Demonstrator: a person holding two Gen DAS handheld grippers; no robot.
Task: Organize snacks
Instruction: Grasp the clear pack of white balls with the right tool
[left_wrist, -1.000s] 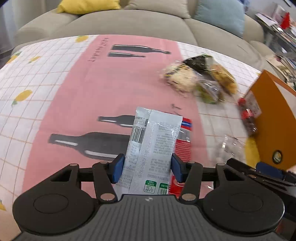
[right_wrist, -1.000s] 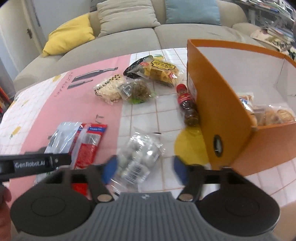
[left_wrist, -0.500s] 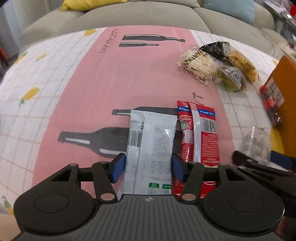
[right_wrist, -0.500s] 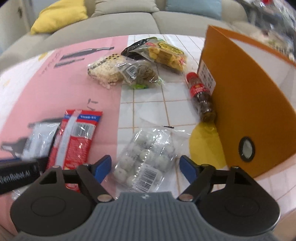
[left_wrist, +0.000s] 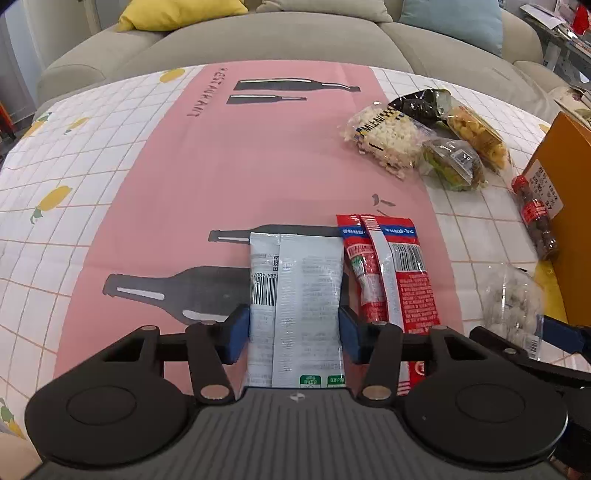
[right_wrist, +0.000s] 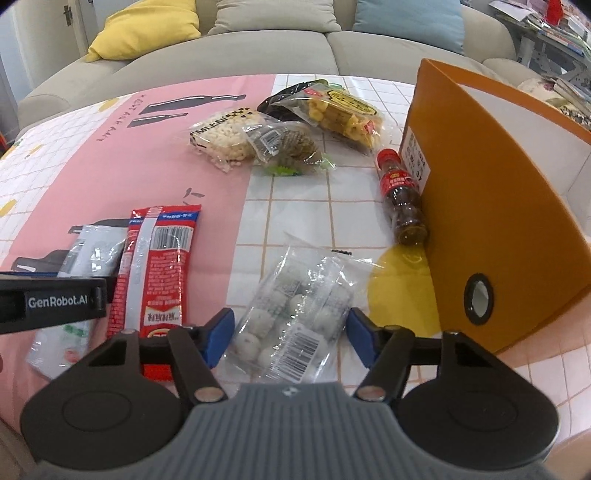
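Left wrist view: the left gripper (left_wrist: 294, 338) has its blue pads against both long edges of a flat silver packet (left_wrist: 295, 291), jaws closed on it; the packet lies on the pink band of the tablecloth (left_wrist: 155, 177), touching a glossy red packet (left_wrist: 391, 273) on its right. The right gripper's blue fingertip (left_wrist: 565, 334) shows at the far right edge.

Right wrist view: the right gripper (right_wrist: 291, 338) straddles a crinkled clear bag (right_wrist: 295, 314) of pale round sweets; its jaws are open, with gaps visible at both pads. Only this view shows the orange box (right_wrist: 498, 206) with its white inner wall and round finger hole, and a small red-capped bottle (right_wrist: 400, 199) lying against the box wall.

Both views: a cluster of four clear bags, puffed rice (right_wrist: 225, 138), a green-brown snack (right_wrist: 291, 147), yellow pieces (right_wrist: 343, 112) and a dark pack (left_wrist: 421, 103), lies well beyond the grippers, before a grey sofa (right_wrist: 229, 51).
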